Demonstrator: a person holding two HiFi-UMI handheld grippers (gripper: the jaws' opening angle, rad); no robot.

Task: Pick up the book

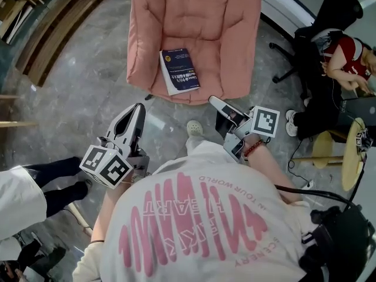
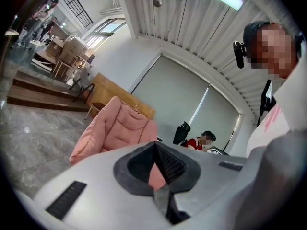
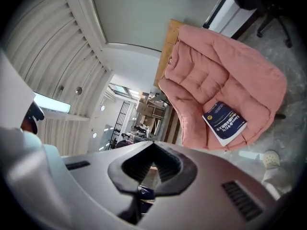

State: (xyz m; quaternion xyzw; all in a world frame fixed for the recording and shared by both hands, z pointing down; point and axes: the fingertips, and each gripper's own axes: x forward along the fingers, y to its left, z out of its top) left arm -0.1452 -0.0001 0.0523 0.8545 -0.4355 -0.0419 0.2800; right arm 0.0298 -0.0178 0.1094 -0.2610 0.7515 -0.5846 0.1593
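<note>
We can read little print. On the back of the wearer's white shirt (image 1: 205, 216), pink letters spell "YOUR WORLD". The book (image 1: 179, 70) has a round yellow emblem and white and yellow lines on its cover, too small for us to read.

The pink chair (image 1: 194, 16) stands on a grey marbled floor (image 1: 76, 98). A white shoe (image 1: 194, 127) shows just before its front edge. A seated person in a red top (image 1: 349, 54) is off to the right, near a wooden stool (image 1: 351, 154). Wooden steps (image 1: 53, 28) run along the upper left.

The book is dark blue with white page edges. It lies flat and slightly askew on the chair's seat, near the front edge and left of centre.

The left gripper (image 1: 140, 107) and the right gripper (image 1: 212, 101) are held short of the chair, apart from the book. Both have their jaws pressed together, gripping nothing.
</note>
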